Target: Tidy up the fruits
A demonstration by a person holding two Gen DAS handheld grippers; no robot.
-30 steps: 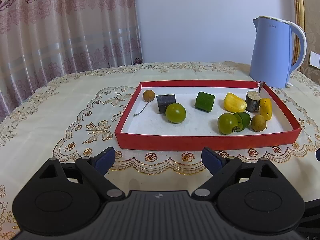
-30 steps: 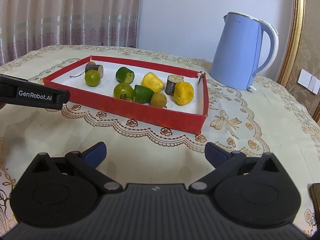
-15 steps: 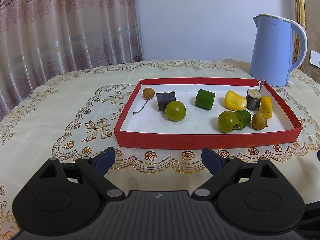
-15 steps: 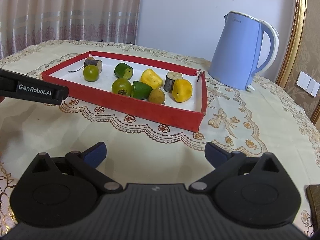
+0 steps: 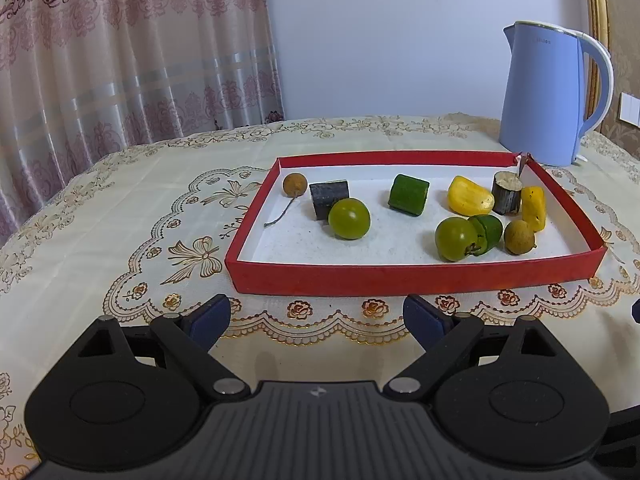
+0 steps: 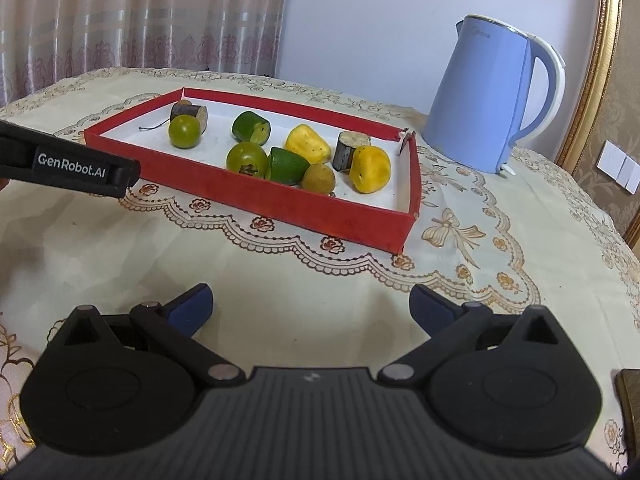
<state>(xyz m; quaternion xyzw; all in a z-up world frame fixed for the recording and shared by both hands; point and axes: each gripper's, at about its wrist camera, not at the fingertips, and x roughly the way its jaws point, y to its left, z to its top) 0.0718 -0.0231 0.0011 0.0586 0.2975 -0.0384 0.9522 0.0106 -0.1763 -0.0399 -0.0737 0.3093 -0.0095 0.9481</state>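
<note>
Shallow red tray (image 5: 400, 276) with white floor, set on a cream embroidered tablecloth (image 5: 120, 216); blue kettle (image 5: 548, 96) just beyond its far right corner.

Tray contents, left wrist view, left to right: brown longan (image 5: 295, 185) with a thin stem trailing toward the near left; dark cane piece (image 5: 328, 199) lying on its side, touching a round green fruit (image 5: 349, 218) in front of it; green cut piece (image 5: 408, 194) alone near the middle; yellow piece (image 5: 469, 197) beside an upright dark cane stub (image 5: 506, 197); second yellow piece (image 5: 533, 207) against that stub by the right wall; second round green fruit (image 5: 456, 238) touching a green wedge (image 5: 487, 231); second longan (image 5: 519, 237) just beside the wedge.

Right wrist view: same tray (image 6: 280, 204) seen obliquely, right group clustered toward the near right corner.

Left gripper (image 5: 316, 316) short of the tray's near wall, blue fingers (image 5: 210, 318) spread wide, nothing between them. Right gripper (image 6: 310, 308) over bare cloth, well short of the tray, fingers (image 6: 190, 310) likewise spread wide and empty. Black side of the left gripper (image 6: 68, 164), lettered "GenRobot.AI", entering from the left edge of the right wrist view.
</note>
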